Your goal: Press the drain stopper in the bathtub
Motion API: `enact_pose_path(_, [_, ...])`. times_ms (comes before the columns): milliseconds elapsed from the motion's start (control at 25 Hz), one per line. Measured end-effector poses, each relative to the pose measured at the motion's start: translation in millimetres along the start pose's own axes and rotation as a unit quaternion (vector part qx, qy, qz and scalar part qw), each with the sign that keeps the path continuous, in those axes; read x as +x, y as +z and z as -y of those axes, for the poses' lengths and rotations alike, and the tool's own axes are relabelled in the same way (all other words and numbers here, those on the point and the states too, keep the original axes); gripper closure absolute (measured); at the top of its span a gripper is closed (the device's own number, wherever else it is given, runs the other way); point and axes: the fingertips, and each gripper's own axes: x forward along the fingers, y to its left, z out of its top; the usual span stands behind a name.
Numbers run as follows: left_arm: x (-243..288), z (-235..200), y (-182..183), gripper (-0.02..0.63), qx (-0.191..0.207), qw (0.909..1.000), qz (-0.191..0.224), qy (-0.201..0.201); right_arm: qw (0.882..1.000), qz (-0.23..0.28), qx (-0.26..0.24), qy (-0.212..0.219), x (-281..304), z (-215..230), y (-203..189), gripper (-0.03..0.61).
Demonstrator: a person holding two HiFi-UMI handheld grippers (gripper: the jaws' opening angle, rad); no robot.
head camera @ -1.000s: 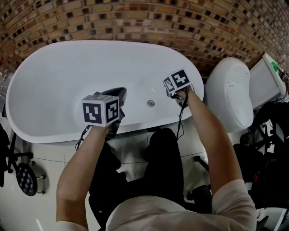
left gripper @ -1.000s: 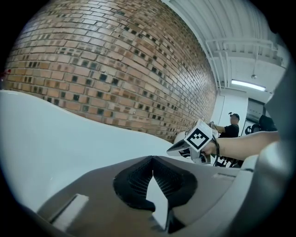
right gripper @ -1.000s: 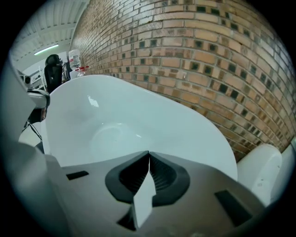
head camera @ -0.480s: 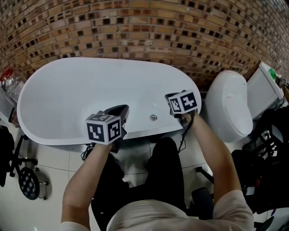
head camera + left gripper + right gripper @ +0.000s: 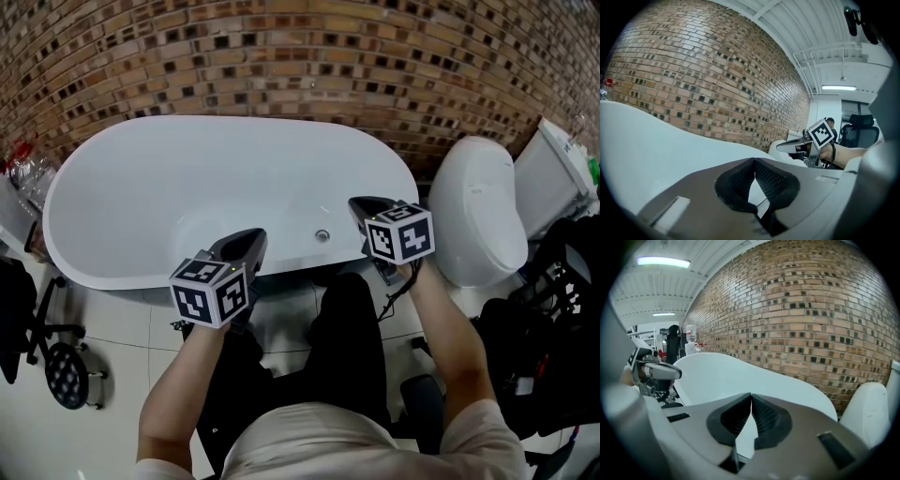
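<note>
Grey plastic jaws of the left gripper (image 5: 249, 238) (image 5: 754, 161) are pressed together at their tips, with nothing between the ribbed black pads. The right gripper (image 5: 357, 203) (image 5: 751, 397) is the same: jaws closed tip to tip, holding nothing. Both hover over the near side of the white oval glossy bathtub (image 5: 234, 124). In the head view the left one is aimed toward 1 o'clock and the right one toward 11 o'clock.

The small round silver metal drain stopper (image 5: 322, 235) lies on the tub floor close to the near rim, between the two grippers and touched by neither. It is at 3 o'clock from the left jaw tips and at about 8 o'clock from the right ones. Being round, it has no long axis; its flat face looks up. Whether it sits pressed down or raised is too small to tell. Neither gripper view shows it.

The bathtub's long axis runs from 9 to 3 o'clock. Behind it at 12 o'clock stands a brown brick wall (image 5: 300, 56). At 3 o'clock, just beside the tub's end, is a white ceramic toilet (image 5: 478, 211). White floor tiles (image 5: 122, 323) lie at 6 o'clock.
</note>
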Motion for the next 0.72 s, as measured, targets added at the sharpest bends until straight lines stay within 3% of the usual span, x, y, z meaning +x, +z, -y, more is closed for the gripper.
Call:
enact_pose_path(400, [-36.7,-5.0,-32.7,0.607,0.003,0.9998,0.007,0.020,0.996,0.054,0.068,0.002,-21.2,-23.6,-26.8,0.566])
enact_pose_path(520, [-42.7,-6.8,-41.5,0.607,-0.007,0.9997,0.008,0.022,0.995,0.065,0.073,-0.002,-26.3,-26.1,-35.5,0.566])
enact_pose_path(720, [-50.9,-8.3,-51.7,0.607,-0.008,0.9994,0.021,0.026,0.990,0.125,0.062,-0.016,-42.6,-38.8,-39.1,0.566])
